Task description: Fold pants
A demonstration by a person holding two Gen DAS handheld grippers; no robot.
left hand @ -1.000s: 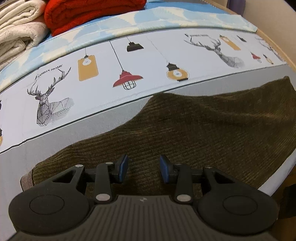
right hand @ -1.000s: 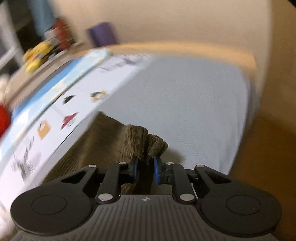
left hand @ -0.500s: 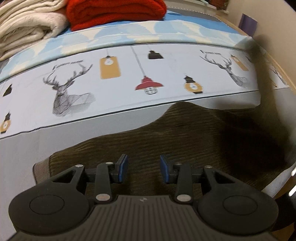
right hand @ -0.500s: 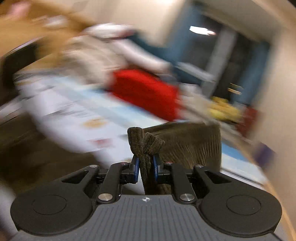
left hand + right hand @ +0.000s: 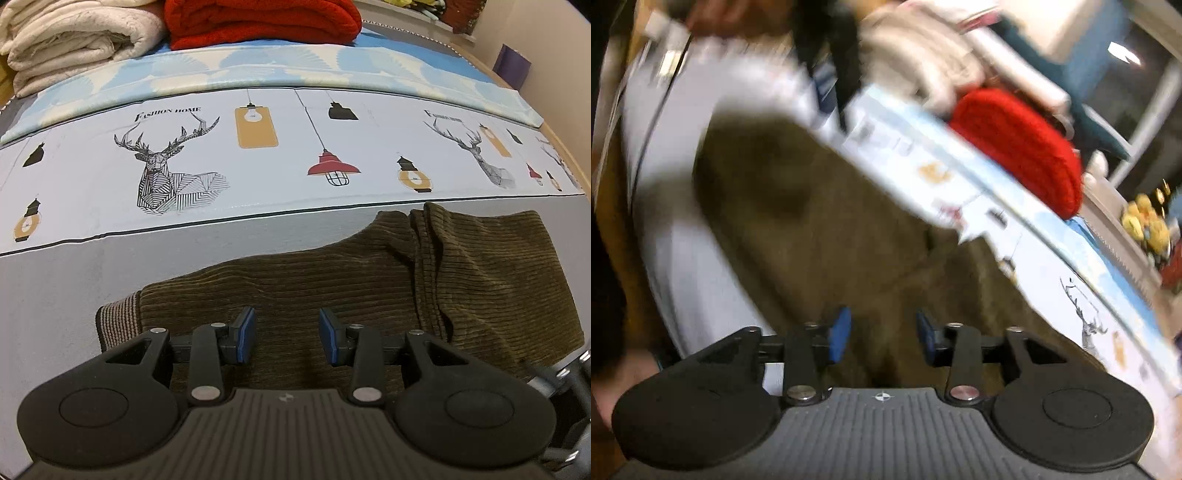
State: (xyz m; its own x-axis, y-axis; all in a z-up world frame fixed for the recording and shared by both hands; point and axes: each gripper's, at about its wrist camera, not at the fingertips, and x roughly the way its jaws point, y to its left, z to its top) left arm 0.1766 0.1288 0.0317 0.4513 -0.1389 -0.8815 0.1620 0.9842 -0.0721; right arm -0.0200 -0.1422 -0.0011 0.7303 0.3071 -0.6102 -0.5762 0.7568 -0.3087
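The left gripper (image 5: pixel 287 334), black with blue pads, hangs over the pants with its jaws moderately apart and nothing between them; the pads touch no cloth. Directly beneath lie the olive-brown corduroy pants (image 5: pixel 332 280), spread on the grey bed sheet (image 5: pixel 74 273). Their striped ribbed cuff (image 5: pixel 118 321) points left, and on the right one end is now doubled back over the rest, forming a second layer with a raised seam ridge (image 5: pixel 424 258).

The right gripper (image 5: pixel 882 334) is opening, its blue pads parted with no fabric pinched between them; the same brown cloth (image 5: pixel 849 229) lies blurred just below and beyond it. Half a second ago this gripper was clamped on a bunched edge of the pants and carrying it; that edge has been let go, and in the left view the pants, stretched out in a single layer a second ago, are folded over.

Beyond the pants runs a white printed bedspread (image 5: pixel 258 155) with geometric deer heads, hanging lamps and lanterns; the words "FASHION HOME" (image 5: pixel 168 112) read above the left deer. Farther back sit a pale blue and cream patterned cover (image 5: pixel 277 68), a folded red knitted blanket (image 5: pixel 262 18) and a folded cream fleece blanket (image 5: pixel 74 37).
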